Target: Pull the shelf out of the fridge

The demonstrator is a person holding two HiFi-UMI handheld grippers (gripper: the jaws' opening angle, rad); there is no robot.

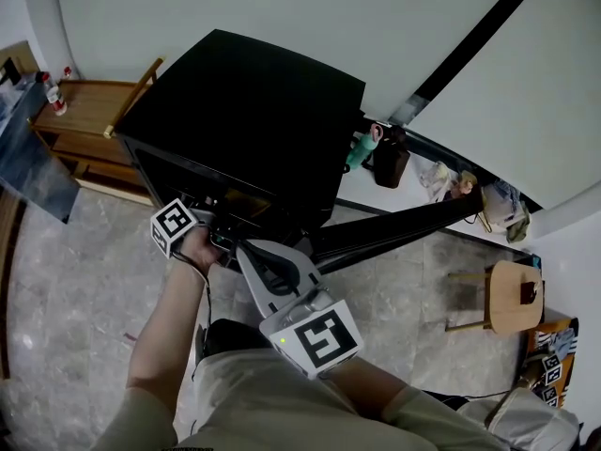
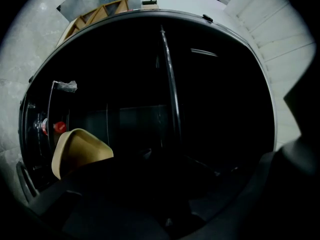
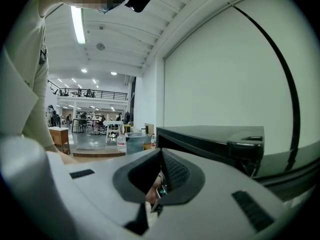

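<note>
Black fridge (image 1: 246,120); left claw (image 1: 223,230) at opening; right claw (image 1: 248,252) closed.

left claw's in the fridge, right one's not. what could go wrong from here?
1. The left claw is in the dark fridge; its view doesn't show whether it grips the shelf, so a pull might slip.
2. The right claw is shut on nothing outside; a one-handed pull could skew the shelf.
3. A tan item sits inside; it might topple.
</note>
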